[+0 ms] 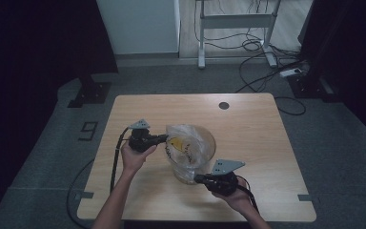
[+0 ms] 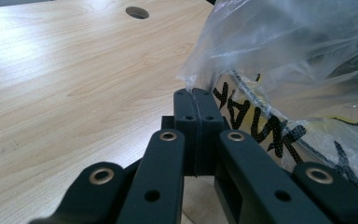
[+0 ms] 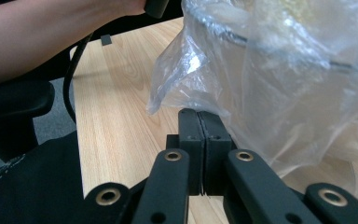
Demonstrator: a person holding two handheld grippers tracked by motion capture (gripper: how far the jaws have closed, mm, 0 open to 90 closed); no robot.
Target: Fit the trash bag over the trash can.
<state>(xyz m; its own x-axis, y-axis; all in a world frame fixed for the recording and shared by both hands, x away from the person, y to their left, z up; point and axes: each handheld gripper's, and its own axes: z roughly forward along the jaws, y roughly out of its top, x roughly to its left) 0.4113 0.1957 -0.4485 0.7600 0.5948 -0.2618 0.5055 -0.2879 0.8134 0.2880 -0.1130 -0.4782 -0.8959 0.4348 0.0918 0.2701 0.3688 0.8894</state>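
A clear plastic bag (image 1: 189, 150) with black lettering (image 2: 265, 128) and something yellow inside stands bunched up at the middle of the wooden table (image 1: 257, 133). A round rim (image 3: 261, 44) shows through the plastic. My left gripper (image 1: 163, 139) reaches in from the bag's left side, and its jaws are pressed together on a fold of the bag's edge (image 2: 193, 91). My right gripper (image 1: 198, 178) comes in from the near right, its jaws shut on the bag's lower edge (image 3: 199, 112).
A round cable hole (image 1: 224, 105) lies in the table's far part. Cables trail from both grippers over the near edge. Beyond the table stand a white desk frame (image 1: 236, 21) and floor cables (image 1: 267, 62). A black chair arm (image 3: 14, 105) sits beside the table.
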